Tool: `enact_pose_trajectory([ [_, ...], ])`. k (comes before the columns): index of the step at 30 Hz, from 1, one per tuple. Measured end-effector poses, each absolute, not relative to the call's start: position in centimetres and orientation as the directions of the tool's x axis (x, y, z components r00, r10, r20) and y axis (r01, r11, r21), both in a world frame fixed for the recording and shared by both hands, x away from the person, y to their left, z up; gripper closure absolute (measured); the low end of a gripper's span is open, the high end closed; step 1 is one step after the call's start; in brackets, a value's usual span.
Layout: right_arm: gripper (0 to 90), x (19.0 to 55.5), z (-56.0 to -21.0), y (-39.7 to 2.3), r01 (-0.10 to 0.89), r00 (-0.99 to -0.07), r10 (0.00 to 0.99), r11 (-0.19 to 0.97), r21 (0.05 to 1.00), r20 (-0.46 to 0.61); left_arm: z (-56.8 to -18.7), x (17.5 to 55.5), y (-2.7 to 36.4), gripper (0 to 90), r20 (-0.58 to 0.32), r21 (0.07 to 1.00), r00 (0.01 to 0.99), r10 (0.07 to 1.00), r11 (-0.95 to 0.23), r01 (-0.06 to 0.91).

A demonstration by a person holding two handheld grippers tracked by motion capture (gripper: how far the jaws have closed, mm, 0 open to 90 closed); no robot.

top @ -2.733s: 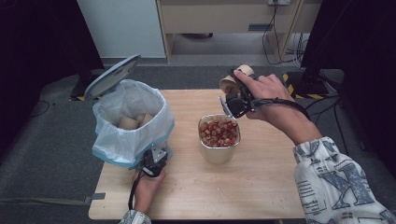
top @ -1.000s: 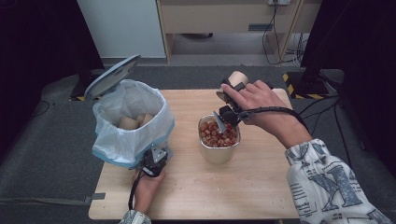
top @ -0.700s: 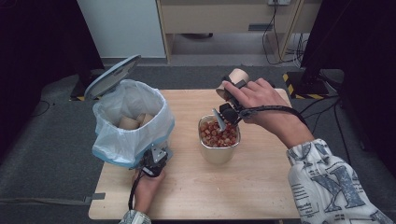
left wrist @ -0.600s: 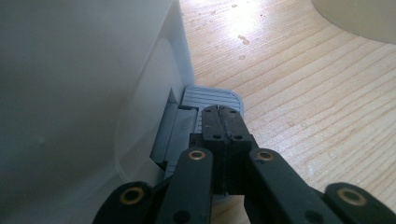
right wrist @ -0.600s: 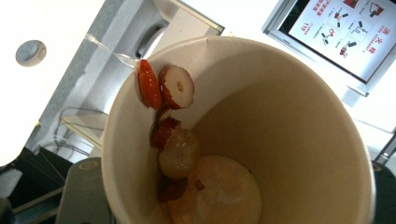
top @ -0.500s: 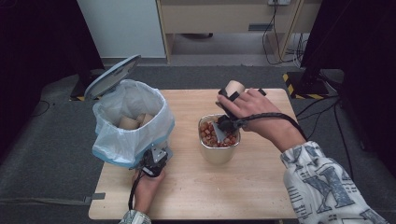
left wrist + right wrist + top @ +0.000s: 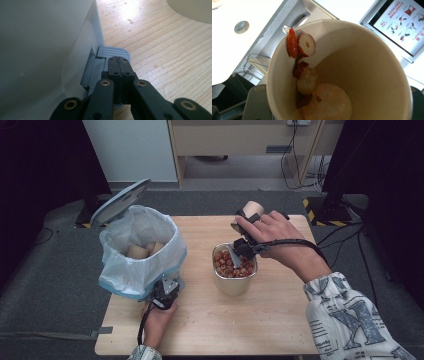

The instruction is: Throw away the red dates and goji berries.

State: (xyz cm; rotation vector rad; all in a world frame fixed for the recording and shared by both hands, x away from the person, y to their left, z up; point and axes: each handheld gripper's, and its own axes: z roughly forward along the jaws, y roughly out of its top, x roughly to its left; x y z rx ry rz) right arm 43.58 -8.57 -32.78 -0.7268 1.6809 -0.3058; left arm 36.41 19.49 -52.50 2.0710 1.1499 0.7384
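Right gripper (image 7: 239, 249) now lowered over steel container (image 7: 235, 281), tipping one paper cup (image 7: 252, 210).
Clamped on it; left gripper (image 7: 117, 61) jaws together on bin pedal (image 7: 113, 51); one bench (image 7: 280, 320).

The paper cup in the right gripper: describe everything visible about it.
The paper cup is tan and plain, with a thin rolled rim. The right gripper holds it tipped over the metal container of red pieces. In the right gripper view its mouth faces the camera; red and white fruit slices cling to the inner wall near the rim, and paler lumps sit deeper inside. In the high view its base points up and away from the person, above the hand.
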Motion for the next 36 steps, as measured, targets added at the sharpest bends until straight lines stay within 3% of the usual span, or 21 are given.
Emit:
enact_pose_trajectory([
  [5,33.3,43.7,-31.9,-9.0,-0.296,-0.075,-0.598,0.778,-0.554,-0.798,-52.5,36.4,19.5,89.0,0.161,0.759,0.457,0.875,-0.406,0.51],
  [8,34.3,44.0,-32.1,-8.9,-0.242,-0.064,-0.534,0.828,-0.506,-0.843,-52.5,36.4,19.5,89.0,0.162,0.758,0.457,0.875,-0.407,0.51],
  [10,34.8,44.1,-35.3,-8.1,-0.302,-0.131,-0.651,0.745,-0.595,-0.748,-52.5,36.4,19.5,89.0,0.159,0.759,0.458,0.875,-0.405,0.51],
  [11,34.8,43.9,-37.0,-8.0,-0.306,-0.136,-0.719,0.685,-0.662,-0.681,-52.5,36.4,19.5,89.0,0.158,0.759,0.458,0.875,-0.404,0.511],
  [12,34.9,44.0,-37.5,-7.9,-0.32,-0.125,-0.731,0.67,-0.67,-0.671,-52.5,36.4,19.5,89.0,0.159,0.759,0.458,0.875,-0.405,0.51],
  [13,34.8,44.0,-37.4,-7.9,-0.309,-0.147,-0.677,0.724,-0.617,-0.721,-52.5,36.4,19.5,88.9,0.157,0.759,0.458,0.875,-0.404,0.51],
  [19,34.2,44.1,-35.3,-9.1,-0.285,-0.145,-0.614,0.777,-0.562,-0.776,-52.5,36.4,19.5,88.7,0.159,0.759,0.458,0.875,-0.405,0.51],
  [28,34.0,44.0,-35.1,-9.5,-0.292,-0.129,-0.608,0.778,-0.556,-0.783,-52.5,36.4,19.5,88.8,0.159,0.759,0.457,0.875,-0.405,0.51],
  [32,34.3,44.1,-34.3,-9.2,-0.266,-0.122,-0.509,0.844,-0.466,-0.852,-52.5,36.4,19.5,88.7,0.159,0.76,0.457,0.875,-0.404,0.509],
  [34,34.5,43.7,-36.8,-8.4,-0.318,-0.138,-0.666,0.731,-0.604,-0.733,-52.5,36.4,19.5,88.7,0.159,0.759,0.458,0.875,-0.405,0.51],
  [36,34.6,43.7,-37.7,-8.2,-0.319,-0.14,-0.699,0.702,-0.637,-0.701,-52.5,36.4,19.5,88.7,0.16,0.759,0.457,0.875,-0.405,0.51],
])
